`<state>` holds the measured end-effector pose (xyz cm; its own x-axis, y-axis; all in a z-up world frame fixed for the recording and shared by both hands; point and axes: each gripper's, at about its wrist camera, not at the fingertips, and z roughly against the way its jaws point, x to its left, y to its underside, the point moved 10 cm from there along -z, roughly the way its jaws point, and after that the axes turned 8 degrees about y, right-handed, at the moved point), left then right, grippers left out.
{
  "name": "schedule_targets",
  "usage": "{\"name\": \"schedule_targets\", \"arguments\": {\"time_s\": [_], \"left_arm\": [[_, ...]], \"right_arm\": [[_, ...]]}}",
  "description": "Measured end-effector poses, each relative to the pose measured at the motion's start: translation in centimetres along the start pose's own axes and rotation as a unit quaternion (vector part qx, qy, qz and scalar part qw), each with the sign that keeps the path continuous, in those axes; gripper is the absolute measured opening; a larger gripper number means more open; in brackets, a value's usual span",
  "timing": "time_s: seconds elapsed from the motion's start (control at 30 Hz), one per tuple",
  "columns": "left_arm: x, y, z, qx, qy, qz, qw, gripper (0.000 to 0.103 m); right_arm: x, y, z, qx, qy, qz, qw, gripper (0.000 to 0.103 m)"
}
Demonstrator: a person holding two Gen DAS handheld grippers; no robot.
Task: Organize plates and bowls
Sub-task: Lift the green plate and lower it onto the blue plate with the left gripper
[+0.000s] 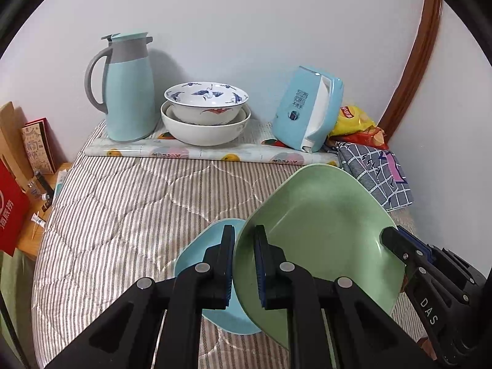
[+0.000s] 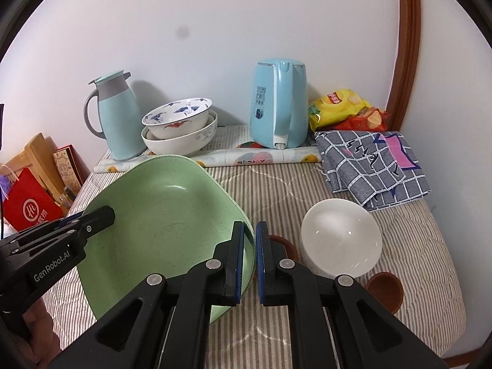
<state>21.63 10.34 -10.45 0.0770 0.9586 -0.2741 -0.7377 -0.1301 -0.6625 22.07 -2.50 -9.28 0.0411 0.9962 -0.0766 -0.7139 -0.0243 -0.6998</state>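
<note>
A large green square plate [image 1: 323, 230] is held above the striped table between both grippers. My left gripper [image 1: 244, 236] is shut on its left rim. My right gripper [image 2: 250, 233] is shut on its right rim and also shows in the left wrist view [image 1: 396, 243]. The green plate also shows in the right wrist view [image 2: 166, 224]. A blue plate [image 1: 212, 276] lies on the table under the left gripper. A white bowl [image 2: 341, 236] stands to the right, with brown bowls [image 2: 384, 290] beside it. Stacked patterned bowls [image 1: 204, 113] stand at the back.
A teal jug [image 1: 126, 89] and a teal kettle [image 2: 278, 104] stand at the back wall on a rolled mat [image 1: 209, 152]. Snack bags [image 2: 344, 107] and a checked cloth [image 2: 375, 166] lie at the back right. A red bag [image 2: 27, 209] stands off the table's left edge.
</note>
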Motion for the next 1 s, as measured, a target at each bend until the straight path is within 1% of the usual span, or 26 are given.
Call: {"name": "schedule_targets", "arguments": {"time_s": [0.53,1.0], "left_arm": [[2.2,1.3,-1.0,0.018,-0.016,0.012,0.9996,0.013],[5.5,4.2,-2.9,0.051,-0.038,0.036,0.9973,0.013]], "right_arm": [[1.8,1.3,-1.8,0.022,-0.009,0.010,1.000,0.008],[4.6,4.2,-4.6,0.061,-0.024,0.030,0.997,0.008]]}}
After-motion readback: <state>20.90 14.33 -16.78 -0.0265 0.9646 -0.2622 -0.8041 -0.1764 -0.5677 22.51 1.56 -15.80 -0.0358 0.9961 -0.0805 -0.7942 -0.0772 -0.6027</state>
